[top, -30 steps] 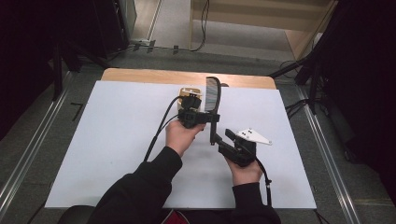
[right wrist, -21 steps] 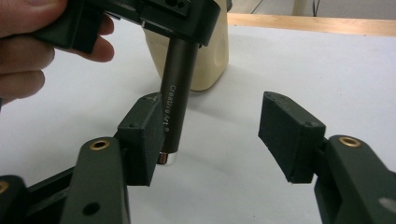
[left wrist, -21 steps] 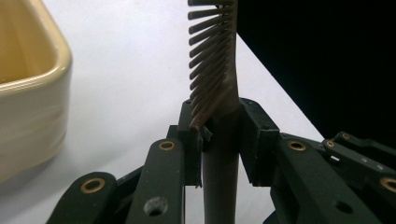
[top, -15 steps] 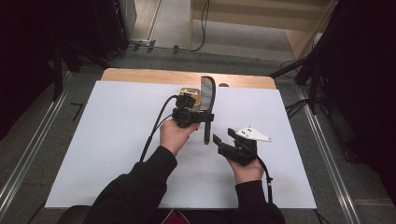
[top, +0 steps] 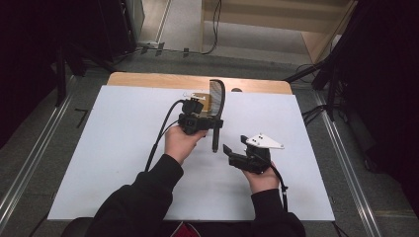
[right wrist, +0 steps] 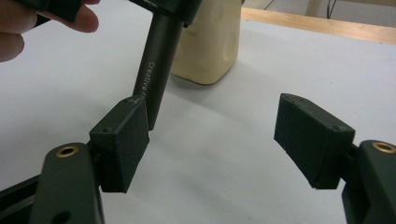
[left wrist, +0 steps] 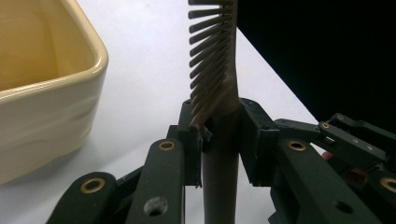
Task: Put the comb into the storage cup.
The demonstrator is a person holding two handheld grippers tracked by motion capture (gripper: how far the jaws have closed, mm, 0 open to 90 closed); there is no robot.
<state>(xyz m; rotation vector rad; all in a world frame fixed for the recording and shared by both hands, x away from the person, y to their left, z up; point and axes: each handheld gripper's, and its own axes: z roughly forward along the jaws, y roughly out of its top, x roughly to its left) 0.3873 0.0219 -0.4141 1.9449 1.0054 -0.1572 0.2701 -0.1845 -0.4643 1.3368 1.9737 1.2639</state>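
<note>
A dark hairbrush (top: 216,98) stands upright over the white table, bristles up and handle end down. My left gripper (top: 212,122) is shut on its handle just below the bristles (left wrist: 211,56), both pads pressing the shaft (left wrist: 220,158). My right gripper (top: 235,144) sits lower and to the right, open; its jaws have just been opening and nothing is between them. In the right gripper view the handle's tip (right wrist: 156,79) hangs just beyond the left pad (right wrist: 122,140) of my right gripper (right wrist: 212,126).
A cream ceramic cup (top: 201,102) stands on the white sheet (top: 123,133) right behind the brush, close to the left gripper (left wrist: 219,135); its rim (left wrist: 70,79) is near the bristles. A wooden table edge (top: 163,80) runs along the back. A hand (right wrist: 28,23) holds the left gripper.
The brush has swung from a tilt to upright in the left gripper. The right gripper has let go of the handle's end, opened wide and drawn slightly away.
</note>
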